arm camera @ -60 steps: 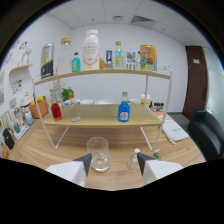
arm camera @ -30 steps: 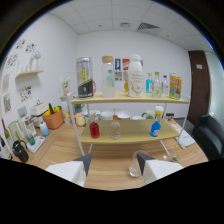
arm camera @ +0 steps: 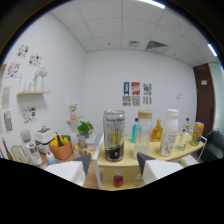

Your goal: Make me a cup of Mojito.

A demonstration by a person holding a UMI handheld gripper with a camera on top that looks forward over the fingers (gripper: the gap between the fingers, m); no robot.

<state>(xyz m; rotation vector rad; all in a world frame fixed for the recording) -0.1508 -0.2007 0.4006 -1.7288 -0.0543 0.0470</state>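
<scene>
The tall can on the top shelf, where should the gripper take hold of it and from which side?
Grip the tall can around its mid-body, coming straight from the front. It stands upright at the shelf edge, just beyond the open gripper, with round, even sides and free space on both flanks.

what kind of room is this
Probably an office room set up as a small drinks station. A wooden shelf holds a tall can and assorted bottles, posters hang on the white wall, and the ceiling has office-style panels with a vent.
</scene>
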